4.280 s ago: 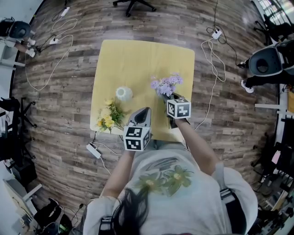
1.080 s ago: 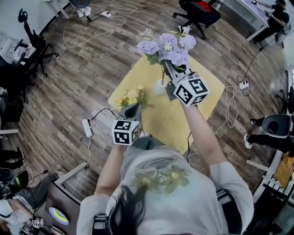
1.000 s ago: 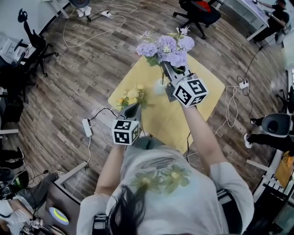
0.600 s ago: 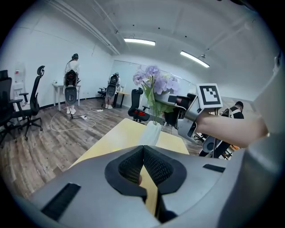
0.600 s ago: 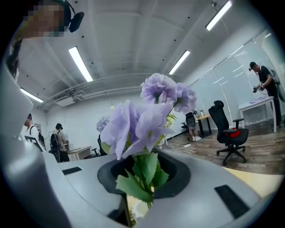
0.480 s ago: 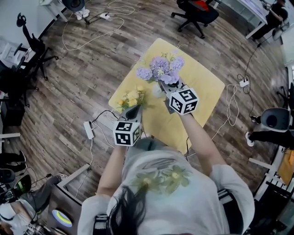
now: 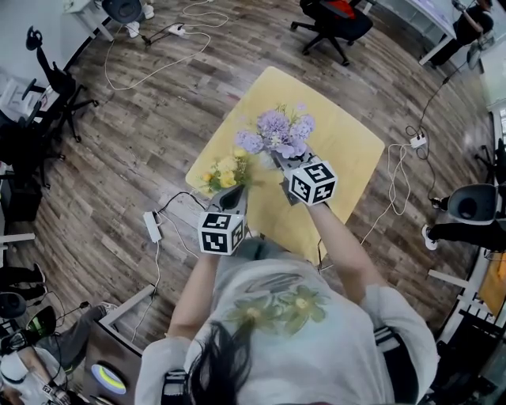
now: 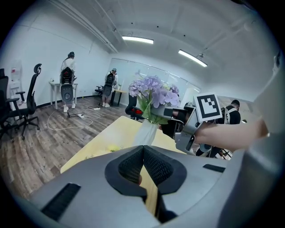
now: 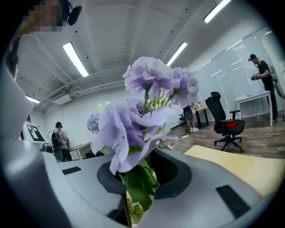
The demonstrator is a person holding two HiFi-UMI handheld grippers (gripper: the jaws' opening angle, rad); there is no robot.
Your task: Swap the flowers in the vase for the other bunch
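Observation:
My right gripper [image 7: 285, 160] is shut on the stems of the purple bunch [image 7: 278, 131], held upright over the yellow table [image 7: 340, 134]. In the right gripper view the blooms [image 9: 142, 98] rise straight out of my right gripper [image 9: 140, 178]. From the left gripper view the purple bunch [image 8: 153, 91] has green stems that run down into the mouth of the white vase [image 8: 144, 132]. In the head view the blooms hide the vase. The yellow bunch [image 7: 224, 168] lies on the table's left part, just ahead of my left gripper [image 7: 233, 195]. That left gripper [image 8: 143, 153] is shut and holds nothing.
Wood floor surrounds the small table. A power strip [image 7: 152, 225] with cables lies near its left front corner and another [image 7: 417, 141] at the right. Office chairs [image 7: 328, 17] stand beyond the far edge. People [image 8: 67, 75] stand at desks in the background.
The right gripper has brought the purple bunch down from high above the table to the vase. Before that the bunch lay on the table. The left gripper has kept still.

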